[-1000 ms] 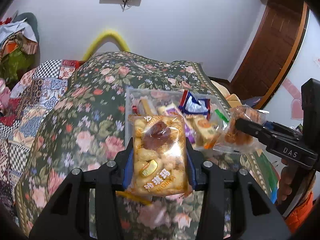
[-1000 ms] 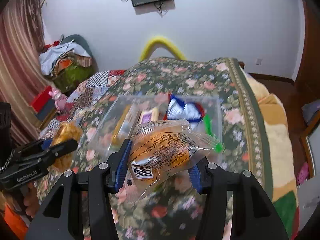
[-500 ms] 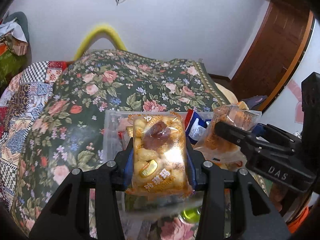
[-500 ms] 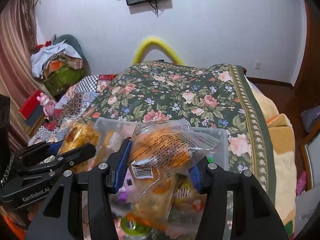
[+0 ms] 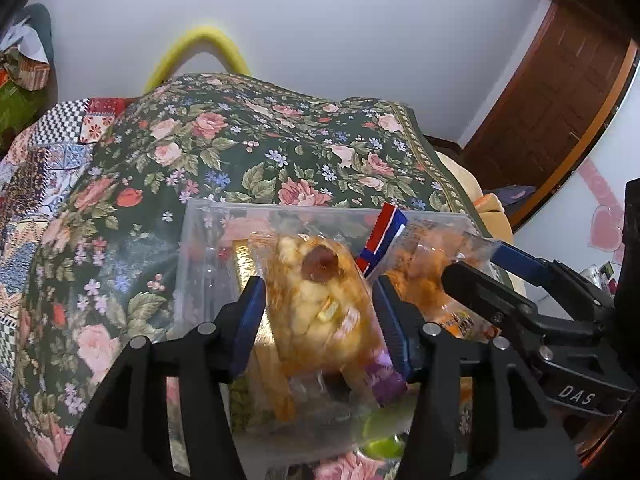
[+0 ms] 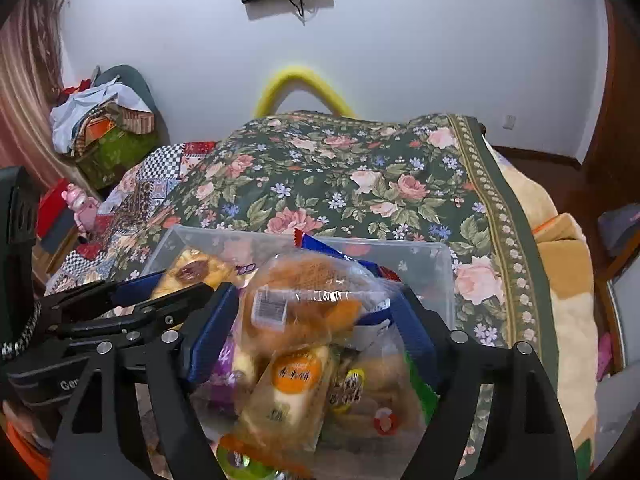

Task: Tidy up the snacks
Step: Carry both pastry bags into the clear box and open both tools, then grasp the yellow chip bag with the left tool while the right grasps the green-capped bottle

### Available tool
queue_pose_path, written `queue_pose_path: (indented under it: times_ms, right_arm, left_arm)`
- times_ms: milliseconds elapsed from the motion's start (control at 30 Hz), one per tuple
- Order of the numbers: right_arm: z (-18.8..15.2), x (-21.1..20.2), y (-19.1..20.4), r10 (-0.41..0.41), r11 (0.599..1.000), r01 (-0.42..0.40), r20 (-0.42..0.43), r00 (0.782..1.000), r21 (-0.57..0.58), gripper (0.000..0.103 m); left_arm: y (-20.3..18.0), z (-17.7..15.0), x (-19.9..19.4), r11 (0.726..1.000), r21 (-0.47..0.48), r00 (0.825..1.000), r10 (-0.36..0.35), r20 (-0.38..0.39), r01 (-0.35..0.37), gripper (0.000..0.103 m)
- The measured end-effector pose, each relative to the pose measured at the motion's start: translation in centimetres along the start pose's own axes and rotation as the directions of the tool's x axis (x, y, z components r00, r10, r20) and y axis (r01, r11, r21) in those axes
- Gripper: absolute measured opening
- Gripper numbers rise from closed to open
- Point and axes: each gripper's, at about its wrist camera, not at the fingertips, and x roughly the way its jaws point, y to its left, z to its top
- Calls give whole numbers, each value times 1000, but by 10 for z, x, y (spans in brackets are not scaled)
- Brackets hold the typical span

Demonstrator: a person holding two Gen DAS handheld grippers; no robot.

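A clear plastic bin [image 5: 200, 240] [image 6: 424, 256] of snack packs sits on the floral bedspread. My left gripper [image 5: 318, 304] has opened; the yellow puffed-snack pack with a dark red date [image 5: 316, 296] lies blurred between its blue pads, over the bin. It also shows in the right wrist view [image 6: 192, 270]. My right gripper [image 6: 316, 316] is open wide; the clear-wrapped orange bread pack [image 6: 300, 300] rests on the pile of snacks between its fingers. It shows at the right in the left wrist view [image 5: 424, 272].
The bin holds several packs: a blue-red-white one [image 6: 340, 252], an orange-labelled one [image 6: 292, 380], a purple one [image 5: 384, 376]. The floral bedspread [image 5: 240, 152] stretches beyond. A patchwork quilt [image 5: 36, 184] lies left. A wooden door [image 5: 552, 92] stands right.
Both grippers moved down over the bin and their jaws opened. The date snack pack and the bread pack slipped from the pads onto the pile.
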Motion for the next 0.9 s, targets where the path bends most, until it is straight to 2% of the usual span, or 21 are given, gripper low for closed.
queue_pose_path:
  times_ms: [133,233,367,433,633,900]
  right_arm:
    - [-3,-19,7,-10,999,12,33,999,-34,79]
    - [-11,-36,15,-22,997,27,64,998,-74,85]
    - [-24,-47,17,9,997,-5,49,999,-73,89]
    - [-33,-52,18,32,997,-29,42,999,-67,90]
    - [-64,-52,22,28,997,-28,-8,1000,-73,94]
    - [-98,-34,23,9,997,-16,-96,995,-71,94]
  left_arm:
    - [-6,-5,-27,999,45,999,13,37,-15,58]
    - [-8,-12,-52,997,70,997,20,73,-25,64]
    - [-4,-24,-74,995,85,996,40,84,-47,73]
    - [1,-32,-80,995,83,996,50,71,-56,75]
    - [23,-60,-82,997,42,998,60,12,-61,77]
    - [38,-99,-63,992,85,993,98,-72,-92,77]
